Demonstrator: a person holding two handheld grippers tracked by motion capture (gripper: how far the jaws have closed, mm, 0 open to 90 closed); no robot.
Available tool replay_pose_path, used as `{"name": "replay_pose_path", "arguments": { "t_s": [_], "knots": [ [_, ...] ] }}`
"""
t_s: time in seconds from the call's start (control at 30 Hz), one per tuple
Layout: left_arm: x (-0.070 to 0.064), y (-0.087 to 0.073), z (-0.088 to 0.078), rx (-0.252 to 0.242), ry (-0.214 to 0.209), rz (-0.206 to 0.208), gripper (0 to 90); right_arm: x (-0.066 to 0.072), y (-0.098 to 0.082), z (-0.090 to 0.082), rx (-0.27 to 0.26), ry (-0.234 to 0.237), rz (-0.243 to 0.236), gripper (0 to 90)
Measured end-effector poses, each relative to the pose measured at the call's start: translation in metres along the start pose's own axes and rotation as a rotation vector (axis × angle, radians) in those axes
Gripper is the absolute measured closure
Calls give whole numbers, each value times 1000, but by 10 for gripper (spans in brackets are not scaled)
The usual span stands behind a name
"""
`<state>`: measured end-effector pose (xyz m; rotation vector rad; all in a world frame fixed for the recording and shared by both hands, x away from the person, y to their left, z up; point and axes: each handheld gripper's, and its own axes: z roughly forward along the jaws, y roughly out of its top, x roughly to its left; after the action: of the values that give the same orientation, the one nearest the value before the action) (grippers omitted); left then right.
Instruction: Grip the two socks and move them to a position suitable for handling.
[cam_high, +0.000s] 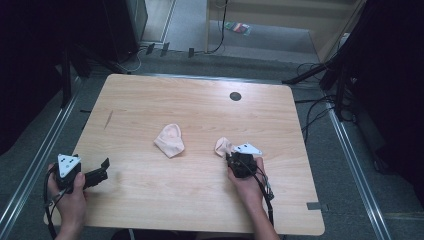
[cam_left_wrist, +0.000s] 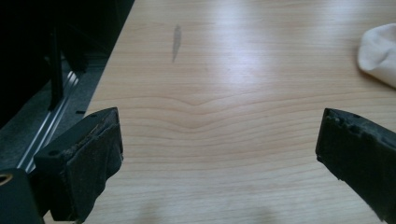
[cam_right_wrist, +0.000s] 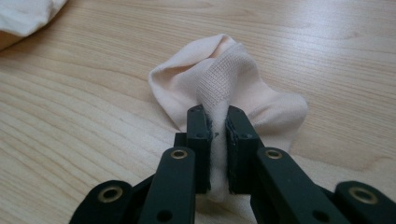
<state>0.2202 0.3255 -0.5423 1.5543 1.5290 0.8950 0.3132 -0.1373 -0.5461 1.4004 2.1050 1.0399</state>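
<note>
Two pale pink socks lie on the wooden table (cam_high: 150, 100). One sock (cam_high: 169, 140) rests flat near the middle; its edge shows as a pale shape (cam_left_wrist: 379, 52) in the left gripper view and at the corner (cam_right_wrist: 23, 16) of the right gripper view. My right gripper (cam_right_wrist: 218, 116) is shut on the ribbed cuff of the second sock (cam_right_wrist: 224, 79), which bunches up on the table just ahead of the jaws (cam_high: 223, 146). My left gripper (cam_high: 102, 169) is open at the table's near left, jaws wide apart over bare wood (cam_left_wrist: 219, 130).
A dark round grommet (cam_high: 235, 96) sits at the table's far side. A grey smudge (cam_high: 108, 119) marks the left part of the wood. Metal floor rails (cam_high: 35, 165) and cables (cam_high: 320, 107) run beside the table.
</note>
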Motion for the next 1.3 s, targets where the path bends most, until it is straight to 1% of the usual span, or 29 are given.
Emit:
{"name": "replay_pose_path", "arguments": {
  "t_s": [0.03, 0.07, 0.1, 0.13, 0.17, 0.2, 0.23, 0.3, 0.33, 0.37, 0.4, 0.43, 0.47, 0.5, 0.6, 0.63, 0.67, 0.73, 0.8, 0.83, 0.87, 0.9, 0.93, 1.07, 1.13, 1.17, 1.23, 1.27, 1.3],
  "knots": [
    [-3, 1, -1, -5, -11, -6, 11, 0, 0, -1, -1, -7, 6, 837],
    [-6, 2, -2, -8, -24, -3, 11, 1, 0, -3, -12, -12, 0, 838],
    [-6, 2, -2, -8, -24, -3, 10, 2, 1, -6, -28, -6, -14, 839],
    [-9, 3, -4, -11, -33, -2, 11, 4, 3, -10, -45, 1, -17, 839],
    [-16, 6, -7, -17, -60, -1, 11, 5, 5, -14, -59, 7, -23, 839],
    [-16, 6, -7, -17, -60, -1, 11, 5, 5, -14, -59, 7, -23, 839],
    [-20, 7, -9, -22, -76, -1, 11, 10, 9, -24, -88, 32, -30, 839],
    [-29, 10, -12, -28, -105, 2, 11, 13, 10, -28, -95, 41, -31, 839],
    [-39, 12, -16, -32, -135, 15, 11, 19, 12, -36, -108, 70, -52, 838],
    [-39, 12, -16, -32, -135, 15, 11, 22, 12, -39, -110, 78, -53, 838],
    [-45, 13, -17, -39, -150, 23, 11, 26, 12, -43, -118, 90, -61, 838],
    [-58, 14, -21, -45, -183, 51, 11, 30, 12, -46, -123, 106, -75, 838],
    [-64, 15, -22, -47, -204, 62, 11, 34, 11, -49, -129, 121, -86, 838],
    [-64, 15, -22, -47, -204, 62, 11, 34, 11, -49, -129, 121, -86, 838],
    [-84, 14, -26, -40, -279, 87, 11, 49, 7, -60, -140, 164, -118, 838],
    [-89, 14, -27, -36, -302, 94, 13, 59, 3, -66, -144, 196, -131, 837],
    [-93, 13, -28, -32, -325, 101, 13, 59, 3, -66, -144, 196, -131, 837],
    [-105, 11, -30, -26, -379, 116, 13, 68, -2, -69, -143, 219, -150, 837],
    [-113, 10, -31, -18, -425, 126, 14, 80, -9, -71, -140, 244, -182, 837],
    [-118, 8, -32, -16, -450, 136, 14, 90, -15, -70, -139, 274, -213, 837],
    [-118, 8, -32, -16, -450, 136, 14, 90, -15, -70, -139, 274, -213, 837],
    [-121, 7, -33, -14, -459, 139, 14, 99, -19, -67, -135, 304, -253, 837],
    [-122, 6, -33, -13, -462, 146, 14, 99, -19, -67, -135, 304, -253, 837],
    [-120, 4, -32, -7, -471, 144, 14, 115, -25, -55, -122, 347, -296, 836],
    [-118, 2, -31, -3, -464, 138, 16, 121, -29, -48, -121, 353, -342, 836],
    [-118, 2, -30, -4, -455, 133, 39, 124, -31, -44, -115, 359, -363, 835],
    [-117, 1, -29, 4, -445, 129, 69, 126, -34, -37, -91, 367, -375, 822],
    [-117, 0, -27, 12, -443, 133, 69, 125, -35, -33, -73, 375, -372, 770],
    [-117, 0, -27, 14, -441, 134, 68, 123, -35, -28, -46, 399, -351, 649]
  ]
}}
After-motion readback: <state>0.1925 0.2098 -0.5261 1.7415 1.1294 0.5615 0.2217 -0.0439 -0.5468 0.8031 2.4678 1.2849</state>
